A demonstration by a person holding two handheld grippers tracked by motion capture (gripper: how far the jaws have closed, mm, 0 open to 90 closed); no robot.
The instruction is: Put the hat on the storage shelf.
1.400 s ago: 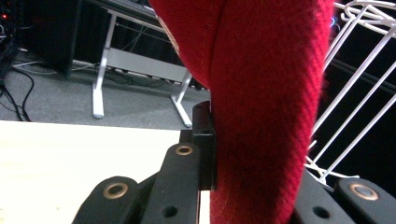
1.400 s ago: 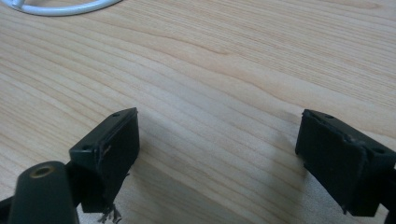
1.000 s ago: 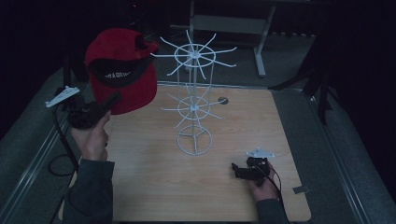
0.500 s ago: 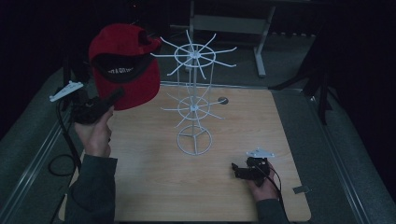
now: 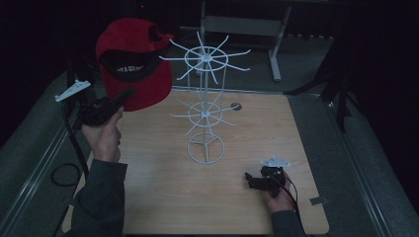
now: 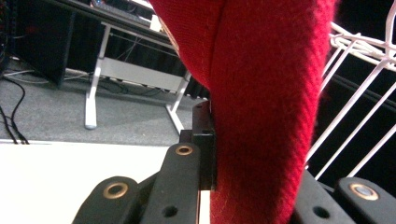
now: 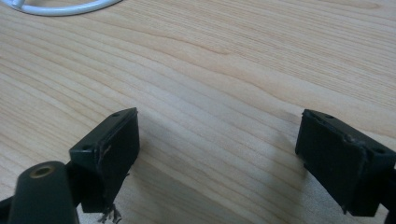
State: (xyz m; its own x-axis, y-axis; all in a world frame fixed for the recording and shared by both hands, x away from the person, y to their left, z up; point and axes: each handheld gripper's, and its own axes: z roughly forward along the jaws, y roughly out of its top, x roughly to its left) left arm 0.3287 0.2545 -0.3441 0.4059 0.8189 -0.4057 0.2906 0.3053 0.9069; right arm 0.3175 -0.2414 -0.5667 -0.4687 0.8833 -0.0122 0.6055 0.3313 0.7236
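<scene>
Lifting red knitted-fabric baseball cap (image 5: 133, 61) higher and nearer white wire 2-tier spoked rack (image 5: 205, 106) than 1 s ago, upper left of frame; probably heading for a top spoke. Left gripper (image 5: 111, 103) pinching cap's brim, soft ribbed weave bulging past the jaws. Right gripper (image 7: 229, 158) resting spread wide, holding nothing, on pale wood-grain tabletop (image 5: 163, 197), lower right.

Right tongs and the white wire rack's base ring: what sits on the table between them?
Nothing. In the high view, bare wood table separates the right tongs from the rack; the right gripper view shows the same bare wood.
</scene>
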